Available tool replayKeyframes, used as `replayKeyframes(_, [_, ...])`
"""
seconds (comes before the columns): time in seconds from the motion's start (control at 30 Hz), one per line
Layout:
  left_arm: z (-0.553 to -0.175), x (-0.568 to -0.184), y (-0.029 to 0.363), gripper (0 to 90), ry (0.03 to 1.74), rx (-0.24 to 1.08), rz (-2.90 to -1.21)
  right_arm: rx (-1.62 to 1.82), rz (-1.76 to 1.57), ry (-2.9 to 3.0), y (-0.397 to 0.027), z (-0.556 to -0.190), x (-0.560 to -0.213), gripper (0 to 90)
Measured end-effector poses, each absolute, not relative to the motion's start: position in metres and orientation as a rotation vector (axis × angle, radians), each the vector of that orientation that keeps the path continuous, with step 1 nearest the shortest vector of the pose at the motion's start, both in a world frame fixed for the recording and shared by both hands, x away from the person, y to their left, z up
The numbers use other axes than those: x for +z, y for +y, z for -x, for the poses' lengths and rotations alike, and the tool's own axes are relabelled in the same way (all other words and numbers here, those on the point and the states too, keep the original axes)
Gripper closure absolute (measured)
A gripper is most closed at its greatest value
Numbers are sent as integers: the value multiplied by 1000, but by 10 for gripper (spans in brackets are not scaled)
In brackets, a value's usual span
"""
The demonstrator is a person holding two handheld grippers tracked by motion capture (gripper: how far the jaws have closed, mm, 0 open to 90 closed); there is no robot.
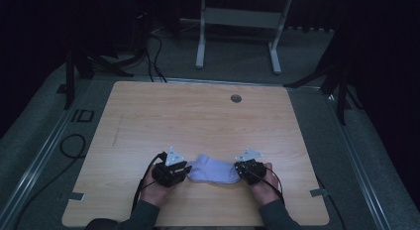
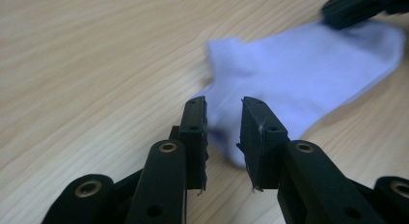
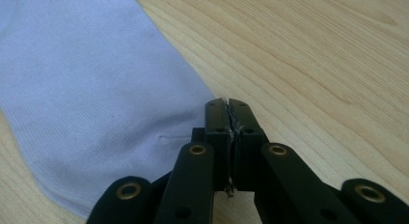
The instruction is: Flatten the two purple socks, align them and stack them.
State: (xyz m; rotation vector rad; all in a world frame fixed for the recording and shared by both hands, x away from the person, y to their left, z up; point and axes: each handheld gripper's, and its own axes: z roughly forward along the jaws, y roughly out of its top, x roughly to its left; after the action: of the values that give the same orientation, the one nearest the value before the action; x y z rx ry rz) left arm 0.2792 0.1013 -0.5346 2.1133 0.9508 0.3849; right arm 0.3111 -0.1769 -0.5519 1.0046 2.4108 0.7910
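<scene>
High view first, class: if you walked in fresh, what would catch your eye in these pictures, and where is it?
A pale lilac sock lies flat near the front edge of the wooden table, stretched between two black grippers held in a person's hands. The left gripper has its jaws parted at one end of the sock, while the right gripper has its jaws pressed together at the sock's edge. Farther back, a round grey cap sits in the tabletop.
</scene>
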Motion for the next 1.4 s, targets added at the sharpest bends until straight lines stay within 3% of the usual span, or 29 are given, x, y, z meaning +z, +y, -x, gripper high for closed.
replayKeyframes(0.4, [-287,-553,78,788,933,352,-2244,802,-993,2385,-178,-313,-553,826])
replayKeyframes(0.73, [-286,-555,77,785,958,327,-2216,787,-1006,2332,-177,-322,-555,789])
replayKeyframes(0.93, [-285,-547,81,749,934,354,-2140,926,-1080,2298,-184,-322,-545,723])
replayKeyframes(1.4, [-297,-534,117,725,1053,423,-2053,1000,-1150,2237,-211,-321,-533,673])
